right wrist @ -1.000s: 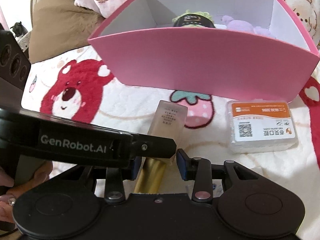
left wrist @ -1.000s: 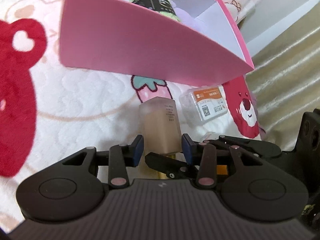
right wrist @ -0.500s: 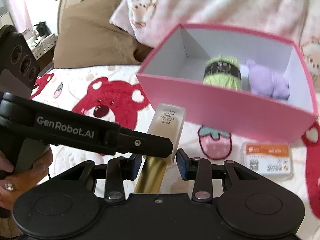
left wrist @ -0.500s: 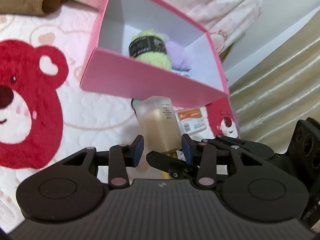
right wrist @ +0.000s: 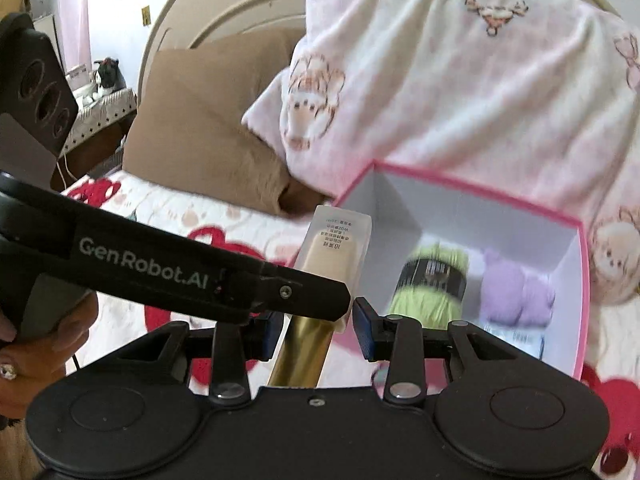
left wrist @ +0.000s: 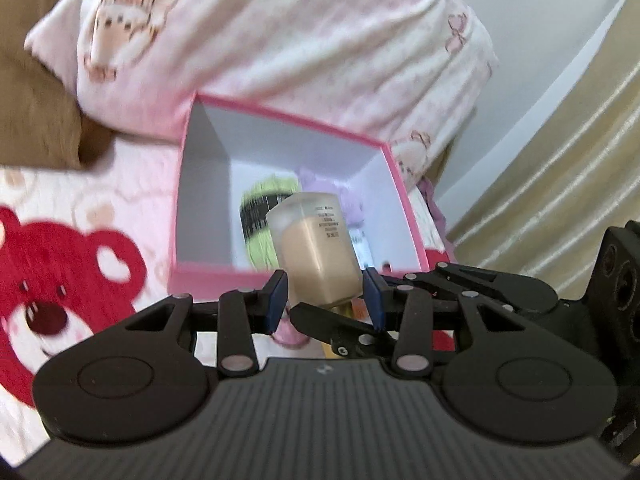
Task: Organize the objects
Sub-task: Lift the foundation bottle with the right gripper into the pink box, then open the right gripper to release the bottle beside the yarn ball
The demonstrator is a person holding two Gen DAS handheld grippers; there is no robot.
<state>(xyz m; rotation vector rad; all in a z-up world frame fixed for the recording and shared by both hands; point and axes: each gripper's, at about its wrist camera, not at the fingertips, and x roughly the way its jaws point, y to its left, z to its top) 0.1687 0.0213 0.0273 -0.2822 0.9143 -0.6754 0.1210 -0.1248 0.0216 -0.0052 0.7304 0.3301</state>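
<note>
A frosted bottle of beige liquid (left wrist: 320,256) with a gold cap (right wrist: 304,352) hangs in the air in front of the open pink box (left wrist: 288,114). My left gripper (left wrist: 325,296) is shut on the bottle's frosted body. My right gripper (right wrist: 318,332) is shut on the bottle's cap end, and the left gripper's black finger (right wrist: 160,268) crosses in front of it. Inside the pink box (right wrist: 480,192) lie a green yarn ball (right wrist: 432,284) and a purple plush (right wrist: 516,288); the bottle partly hides the green yarn ball (left wrist: 260,216).
A pink bear-print blanket (right wrist: 460,80) is bunched behind the box, with a brown pillow (right wrist: 200,120) to its left. The bed sheet with red bears (left wrist: 60,280) lies below. A person's hand (right wrist: 24,340) holds the left gripper. Curtains (left wrist: 560,160) hang at the right.
Both grippers have risen with the bottle off the bed sheet. The box has dropped lower in both views, so its inside shows. The orange-labelled packet has slipped almost out of view.
</note>
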